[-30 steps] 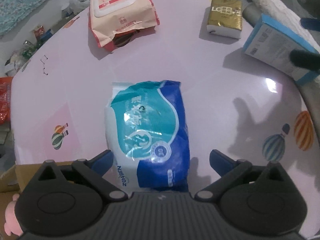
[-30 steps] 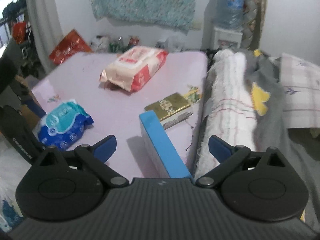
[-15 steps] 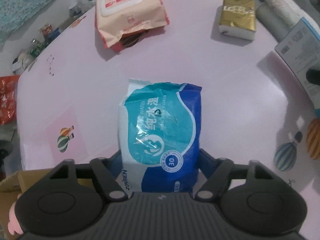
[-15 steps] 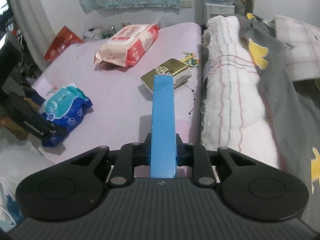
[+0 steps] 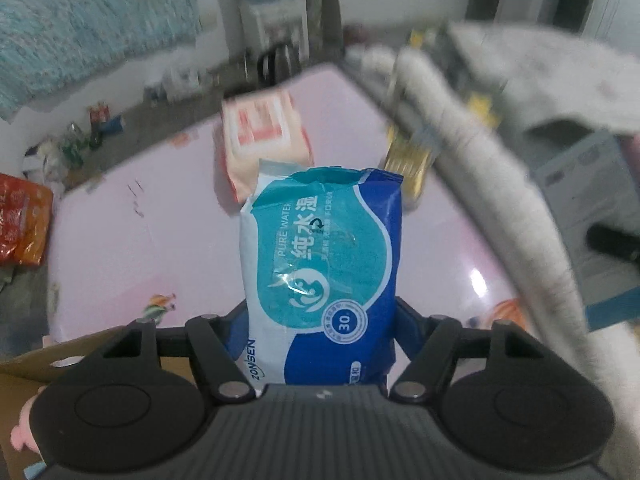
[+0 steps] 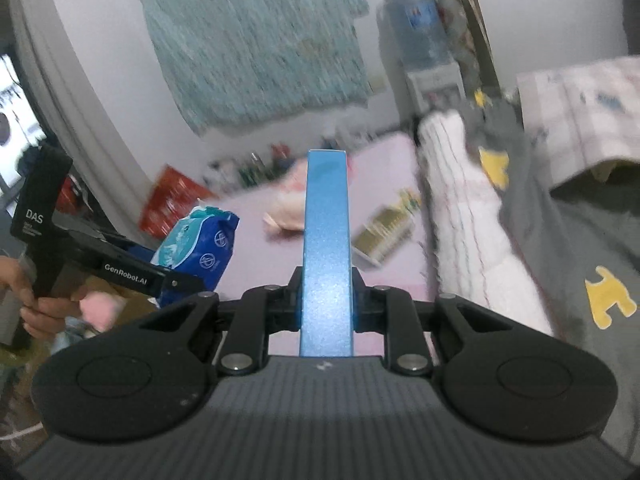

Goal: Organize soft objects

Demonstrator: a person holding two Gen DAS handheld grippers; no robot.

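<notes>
Left wrist view first: I've got the left gripper (image 5: 320, 328) pinching the blue wet-wipe pack (image 5: 324, 264) by its lower end, jaws closing a touch more onto it, and the pack sticks up ahead of the fingers, clear of the pink table (image 5: 152, 248). Straight past the pack's top sits the pink wipes pack (image 5: 260, 136), lying flat, and just right of that the gold tissue pack (image 5: 408, 164) close to the table's right edge. That edge runs right up against a rolled white blanket (image 5: 480, 184), so there's little room on that side. The open stretch of table is to the left of the gripper and ahead. Below-left of the fingers I can see the rim of a cardboard box (image 5: 36, 364).

From the right wrist, the right gripper (image 6: 326, 300) is pressed tight on the thin blue box (image 6: 326, 240) — held edge-on, pointing straight ahead above the table. The blanket lies right beside it on the right. Off to the left, the other gripper with its wipes sits well apart from mine, a hand (image 6: 36, 300) on its handle. Background's blurry.
</notes>
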